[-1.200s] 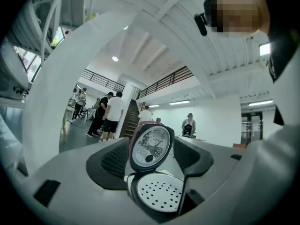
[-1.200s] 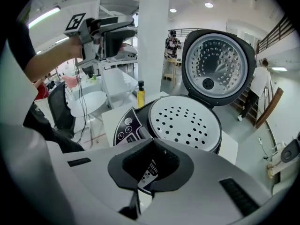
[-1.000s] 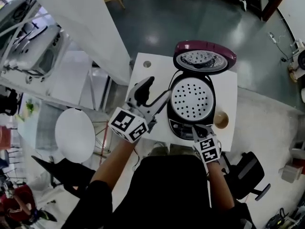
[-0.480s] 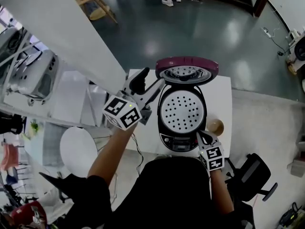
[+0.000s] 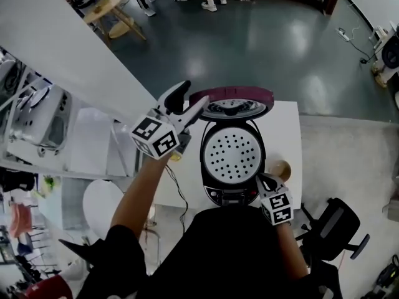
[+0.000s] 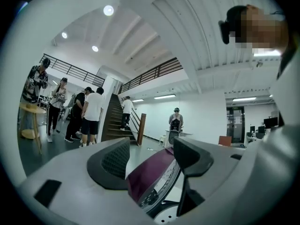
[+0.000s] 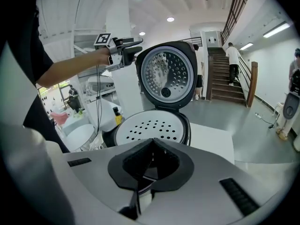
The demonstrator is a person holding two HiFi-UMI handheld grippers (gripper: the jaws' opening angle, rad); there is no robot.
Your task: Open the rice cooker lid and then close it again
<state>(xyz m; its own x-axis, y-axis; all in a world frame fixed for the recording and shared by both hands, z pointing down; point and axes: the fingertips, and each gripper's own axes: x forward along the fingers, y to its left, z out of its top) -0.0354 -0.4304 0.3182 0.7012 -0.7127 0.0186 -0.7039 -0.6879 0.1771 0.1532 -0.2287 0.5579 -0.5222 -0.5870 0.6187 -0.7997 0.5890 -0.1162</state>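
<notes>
Lid (image 5: 234, 98) stands open right at my left tool (image 5: 192, 98), jaws parted; I'd push its rim down gently, right tool (image 5: 265, 180) closed.

The near edge of the table (image 5: 290, 136) and the front of the rice cooker (image 5: 232, 195) are hidden by the person's shoulders (image 5: 218, 254). The small brown thing (image 5: 280, 168) to the right cannot be identified. Only a strip of the lid (image 6: 147, 175) is seen between the jaws of the left gripper (image 6: 152, 156); contact cannot be told.
</notes>
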